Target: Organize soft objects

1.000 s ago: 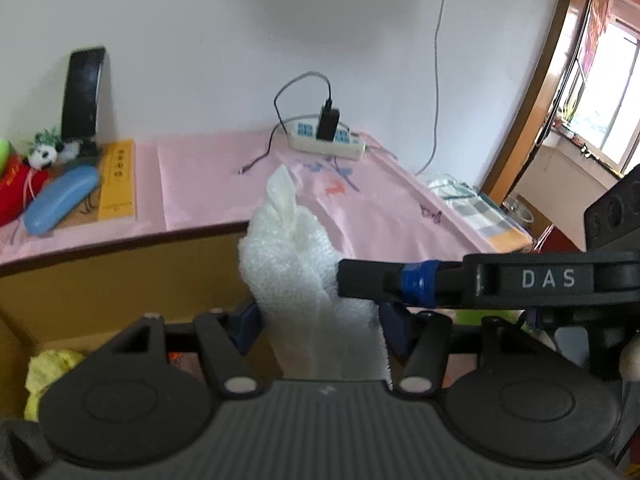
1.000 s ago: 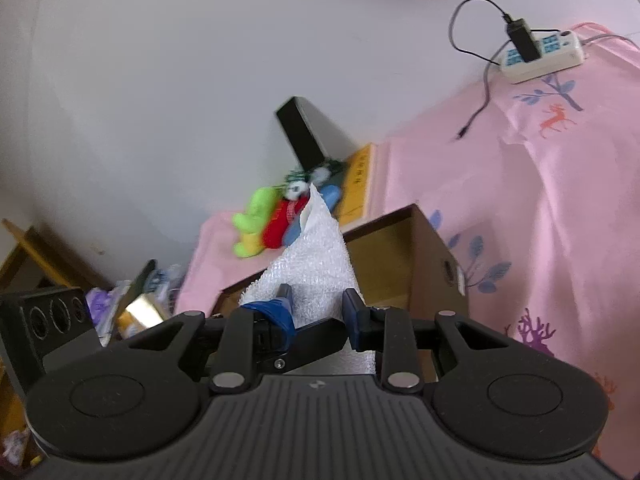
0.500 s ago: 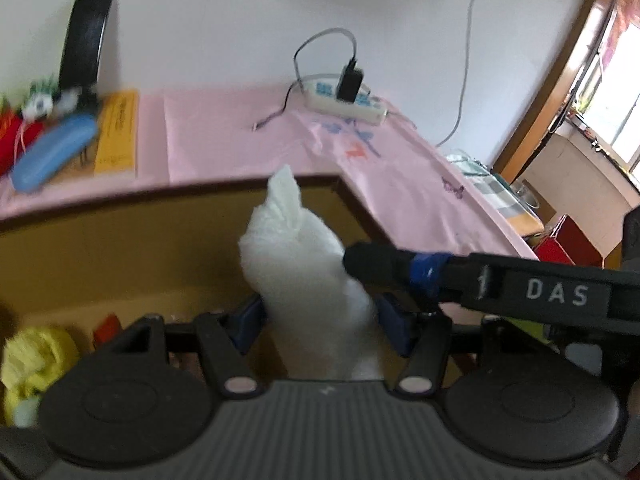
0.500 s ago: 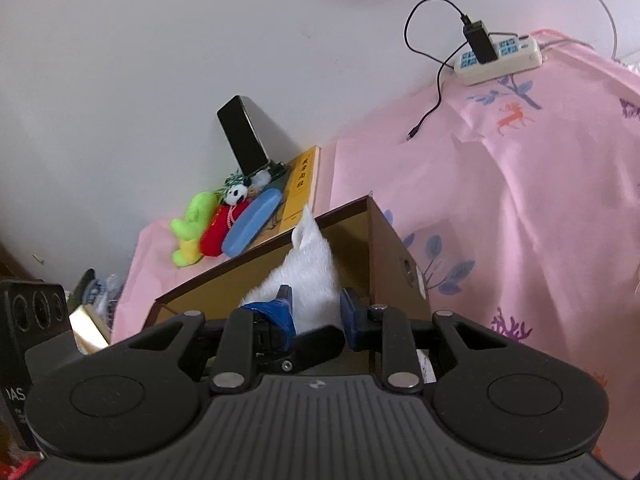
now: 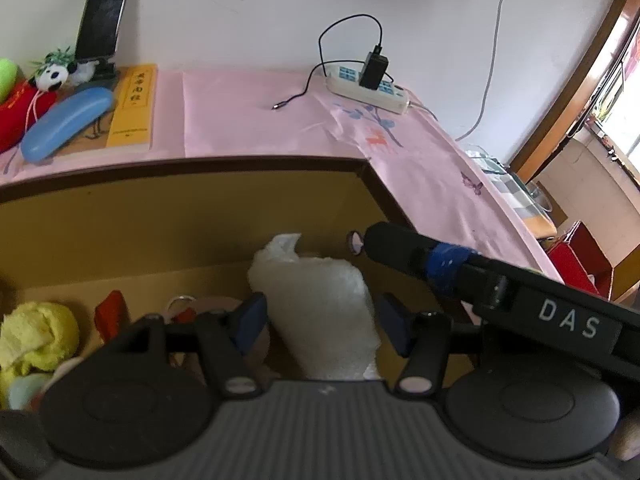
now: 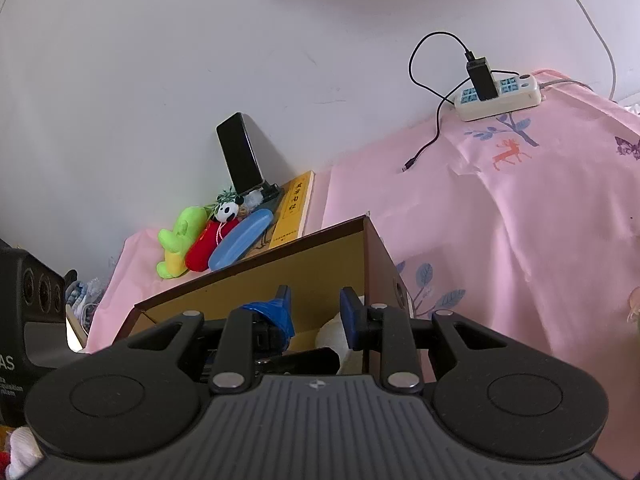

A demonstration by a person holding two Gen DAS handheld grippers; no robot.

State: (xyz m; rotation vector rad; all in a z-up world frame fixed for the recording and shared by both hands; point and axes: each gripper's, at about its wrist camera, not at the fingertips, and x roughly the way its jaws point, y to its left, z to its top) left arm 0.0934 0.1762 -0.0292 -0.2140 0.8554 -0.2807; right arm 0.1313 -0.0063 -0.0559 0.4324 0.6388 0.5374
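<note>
Pink-clothed bench [image 5: 248, 120] fills upper frame, brown box [image 5: 192, 216] below. White towel [image 5: 320, 304] now sits inside the box at lower centre. Left claw [image 5: 320, 320] has spread apart since a second ago, pads clear of the cloth: released. Right claw [image 6: 316, 308] also gapes empty, where earlier it pinched the towel. Towel looks stowed; next item likely.

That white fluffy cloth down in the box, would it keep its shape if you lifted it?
Probably not. The white towel looks like soft terry, slumped and crumpled inside the cardboard box, so it would likely droop. It seems light for its bulk, and its nubby surface should resist slipping.
</note>
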